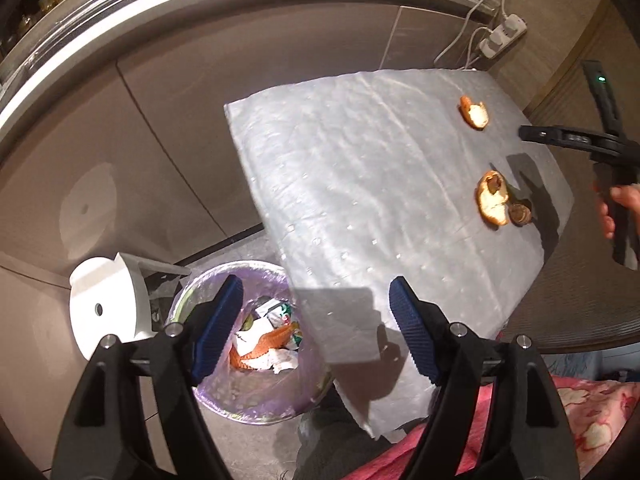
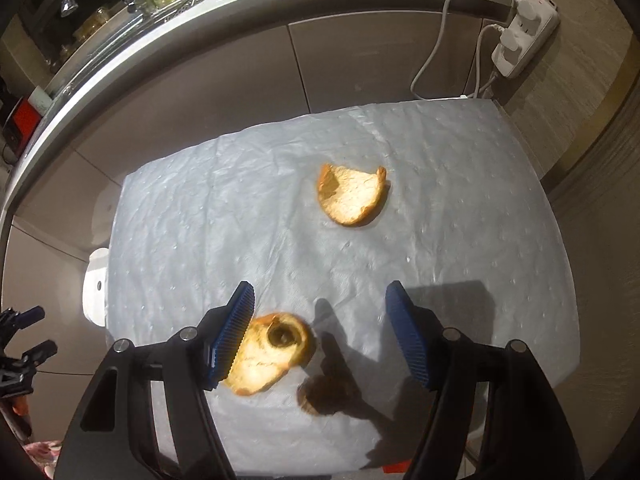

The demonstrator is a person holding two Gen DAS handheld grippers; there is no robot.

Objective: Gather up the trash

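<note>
your left gripper (image 1: pixel 316 326) hangs over the lined trash bin (image 1: pixel 256 396) on the floor, jaws spread wide with nothing between the blue pads. the bin sits just off the near left corner of the table (image 1: pixel 360 184), and there's already crumpled paper and an orange peel strip (image 1: pixel 264 346) inside it. a white stool (image 1: pixel 108 304) stands beside the bin.

your right gripper (image 2: pixel 320 340) is down over the table's grey cover, jaws wide and gripping nothing. 1 peel piece (image 2: pixel 266 354) lies by the left pad, partly hidden behind it, so i can't tell if they touch. a small dark scrap (image 2: pixel 320 394) sits just beside that peel, near the table's near edge. a 2nd peel piece (image 2: pixel 352 196) lies well apart, toward the far edge. a power strip (image 2: pixel 524 36) hangs past the far right corner.
</note>
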